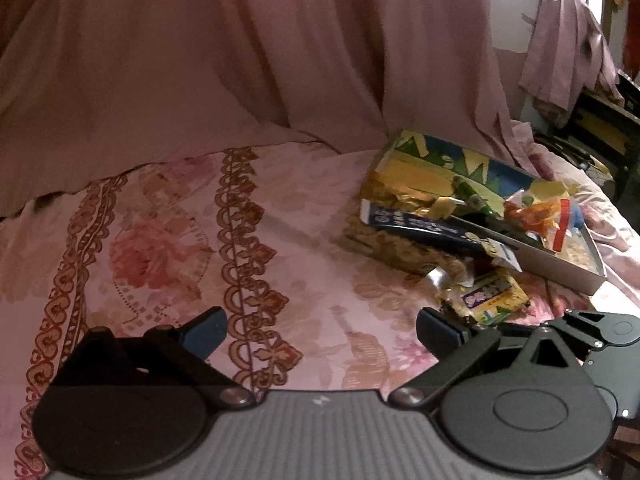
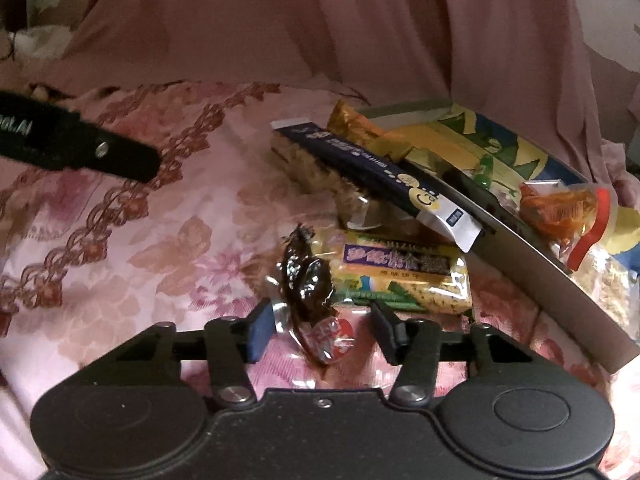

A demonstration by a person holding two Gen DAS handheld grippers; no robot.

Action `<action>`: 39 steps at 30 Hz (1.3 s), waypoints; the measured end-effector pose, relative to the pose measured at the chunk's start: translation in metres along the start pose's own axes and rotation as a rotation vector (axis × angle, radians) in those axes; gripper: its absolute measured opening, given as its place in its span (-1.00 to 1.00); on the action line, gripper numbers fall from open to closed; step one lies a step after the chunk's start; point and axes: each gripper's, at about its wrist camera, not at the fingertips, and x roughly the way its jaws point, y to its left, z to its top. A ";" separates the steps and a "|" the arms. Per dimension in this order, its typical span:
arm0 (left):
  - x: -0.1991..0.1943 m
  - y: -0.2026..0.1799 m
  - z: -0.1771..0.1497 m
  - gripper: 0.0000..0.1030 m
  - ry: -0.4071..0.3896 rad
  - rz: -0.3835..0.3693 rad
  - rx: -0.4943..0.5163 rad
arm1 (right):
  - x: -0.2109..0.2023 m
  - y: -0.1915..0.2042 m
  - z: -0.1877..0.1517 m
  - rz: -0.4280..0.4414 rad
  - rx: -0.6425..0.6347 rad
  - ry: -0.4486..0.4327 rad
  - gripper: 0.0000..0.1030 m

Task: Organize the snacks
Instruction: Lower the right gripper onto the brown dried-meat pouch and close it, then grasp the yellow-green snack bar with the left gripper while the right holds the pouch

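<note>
A grey tray (image 2: 532,256) lies tilted on the pink floral bedspread, holding an orange-red snack bag (image 2: 560,208) and yellow-green packets (image 2: 460,148). A long dark blue packet (image 2: 372,168) leans on its rim. A yellow cracker pack with a purple label (image 2: 400,276) lies in front. My right gripper (image 2: 320,332) is open, its fingers either side of a dark brown wrapped sweet (image 2: 308,280) lying on the bed. My left gripper (image 1: 320,332) is open and empty over bare bedspread; the tray (image 1: 560,272) and cracker pack (image 1: 492,296) are to its right.
A pink curtain (image 1: 280,40) hangs behind the bed. The bedspread (image 1: 160,240) stretches left of the snacks. Draped cloth (image 1: 568,52) and dark furniture (image 1: 600,132) stand at the far right. The left gripper's arm (image 2: 80,148) shows at the left of the right wrist view.
</note>
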 end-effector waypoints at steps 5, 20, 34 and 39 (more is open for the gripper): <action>-0.003 -0.012 -0.001 0.99 0.013 -0.005 0.013 | -0.012 0.004 -0.006 -0.009 -0.051 0.052 -0.01; 0.027 -0.055 -0.007 0.99 0.078 -0.038 0.130 | -0.041 -0.065 -0.030 -0.096 0.279 0.173 -0.04; 0.070 -0.097 0.000 0.99 0.072 -0.126 0.302 | -0.040 -0.094 -0.035 -0.099 0.430 0.139 -0.05; 0.083 -0.111 -0.001 0.99 0.068 -0.180 0.410 | -0.037 -0.101 -0.036 -0.108 0.452 0.115 -0.05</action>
